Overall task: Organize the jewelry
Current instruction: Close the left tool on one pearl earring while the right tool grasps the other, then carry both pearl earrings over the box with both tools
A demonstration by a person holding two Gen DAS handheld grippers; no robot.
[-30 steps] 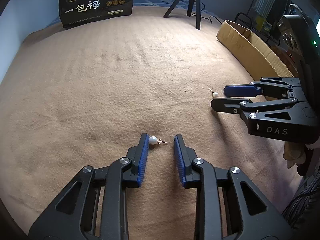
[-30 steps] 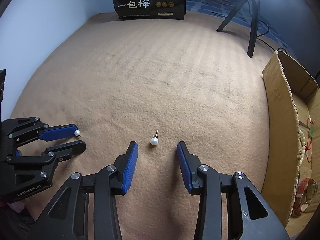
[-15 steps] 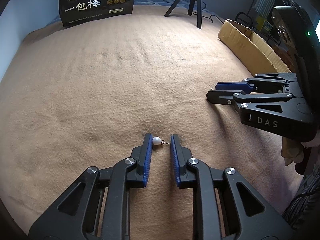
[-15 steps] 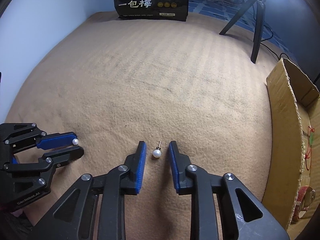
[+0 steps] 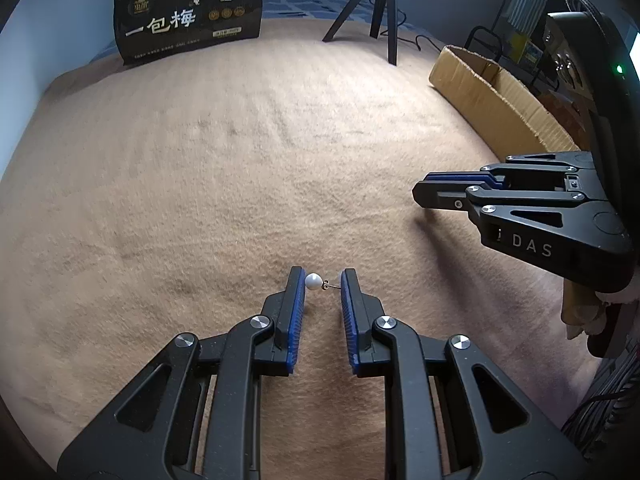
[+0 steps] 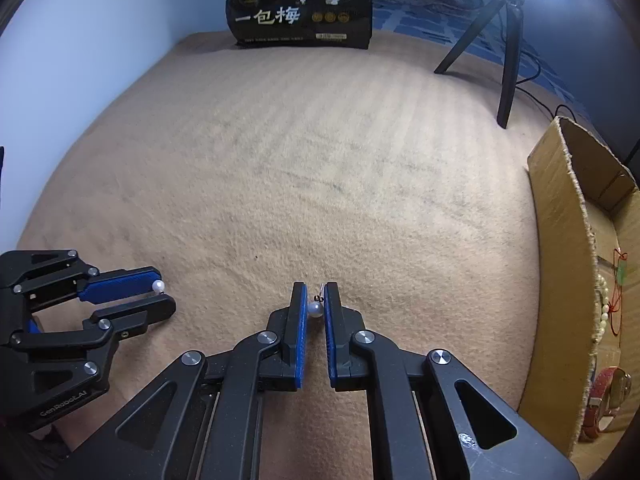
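Note:
Two white pearl stud earrings are on a tan blanket. One pearl earring (image 5: 313,281) sits between my left gripper's (image 5: 322,280) blue-padded fingertips, pearl against the left pad, post touching the right; it also shows in the right wrist view (image 6: 159,286). The other pearl earring (image 6: 315,309) is pinched between my right gripper's (image 6: 315,294) nearly closed pads, post pointing up. In the left wrist view the right gripper (image 5: 430,188) is to the right, its earring hidden.
An open cardboard box (image 6: 560,240) stands at the right with a beaded necklace (image 6: 604,308) and a red watch (image 6: 604,400) inside. A black snack bag (image 6: 300,4) and a tripod (image 6: 508,60) stand at the far edge of the blanket.
Both grippers have closed in around their earrings. The right gripper's jaws went from wide apart to pinching the pearl; the left gripper's jaws narrowed until they touch pearl and post.

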